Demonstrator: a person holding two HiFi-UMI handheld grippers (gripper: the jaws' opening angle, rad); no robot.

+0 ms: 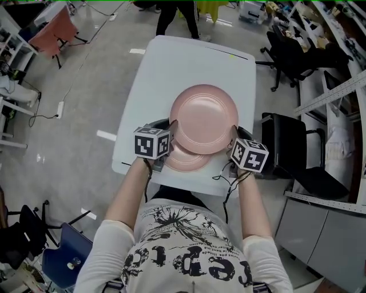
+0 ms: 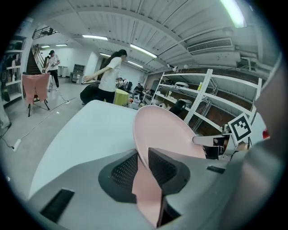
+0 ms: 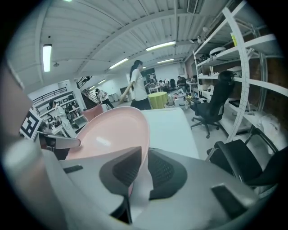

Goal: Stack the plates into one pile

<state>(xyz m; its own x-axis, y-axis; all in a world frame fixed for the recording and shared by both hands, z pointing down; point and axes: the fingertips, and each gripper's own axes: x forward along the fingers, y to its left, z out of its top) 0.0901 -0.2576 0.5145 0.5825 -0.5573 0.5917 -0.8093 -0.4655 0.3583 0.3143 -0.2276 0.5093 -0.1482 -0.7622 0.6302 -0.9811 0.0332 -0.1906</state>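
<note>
Pink and round, the upper plastic plate (image 1: 204, 117) hung between my two tools above the near half of the white rectangular table (image 1: 171, 63). My left gripper (image 1: 170, 130) pinched its rim at about 8 o'clock, and my right gripper (image 1: 235, 140) pinched the rim at about 4 o'clock. In the left gripper view the dark ribbed pads of the left gripper (image 2: 143, 155) pressed on either side of the thin pink edge. The plate's dish (image 2: 166, 134) rose away from them toward 1 o'clock. In the right gripper view the right gripper (image 3: 143, 158) had the rim clamped the same way, and the plate (image 3: 112, 130) spread out toward 10 o'clock.

A second pink round plate (image 1: 186, 160) lay on the table by its near edge. From the head view it sat at 7 o'clock of the held plate and was partly covered by it. I could not tell whether the two touched.

A black office chair (image 1: 286, 140) stood just off the table at 3 o'clock. A person in dark trousers (image 1: 177, 14) stood at the table's far end, at 12 o'clock. White metal shelving (image 3: 265, 41) ran along the right gripper's 2 o'clock side.
</note>
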